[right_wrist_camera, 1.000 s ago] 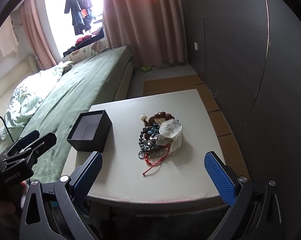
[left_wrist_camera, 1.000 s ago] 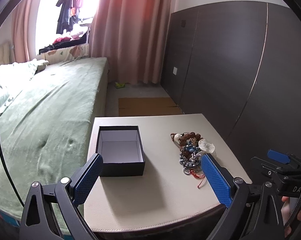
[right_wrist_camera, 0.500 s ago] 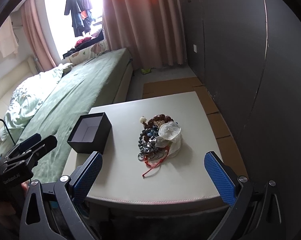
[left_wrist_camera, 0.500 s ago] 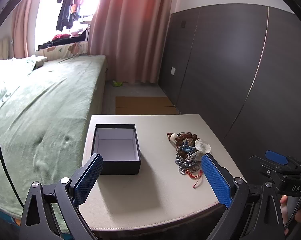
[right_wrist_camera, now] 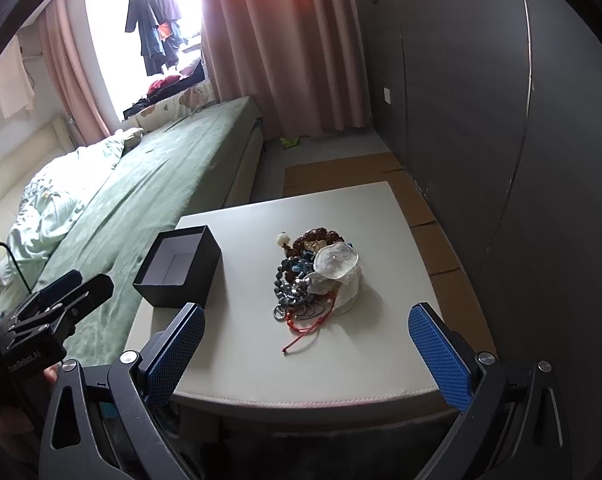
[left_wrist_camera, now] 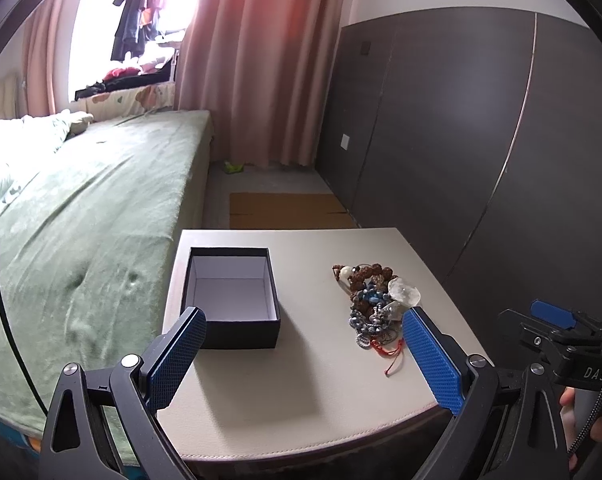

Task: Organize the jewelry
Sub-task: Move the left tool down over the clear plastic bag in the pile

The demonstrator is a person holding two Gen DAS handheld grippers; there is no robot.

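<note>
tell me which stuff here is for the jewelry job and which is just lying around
For the job:
- jewelry pile of beaded bracelets and a red cord, on the table
- open black box, empty, left of the pile
- left gripper and right gripper, both open and holding nothing

Just lying about:
- green bed
- cardboard on the floor
- hanging clothes at the window

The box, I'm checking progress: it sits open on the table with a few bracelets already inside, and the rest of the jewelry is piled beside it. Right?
Not quite. The box is open on the table, but it is empty; the left wrist view shows only its bare white bottom. All the jewelry lies in the pile beside it. Both grippers are open and hold nothing.
</note>
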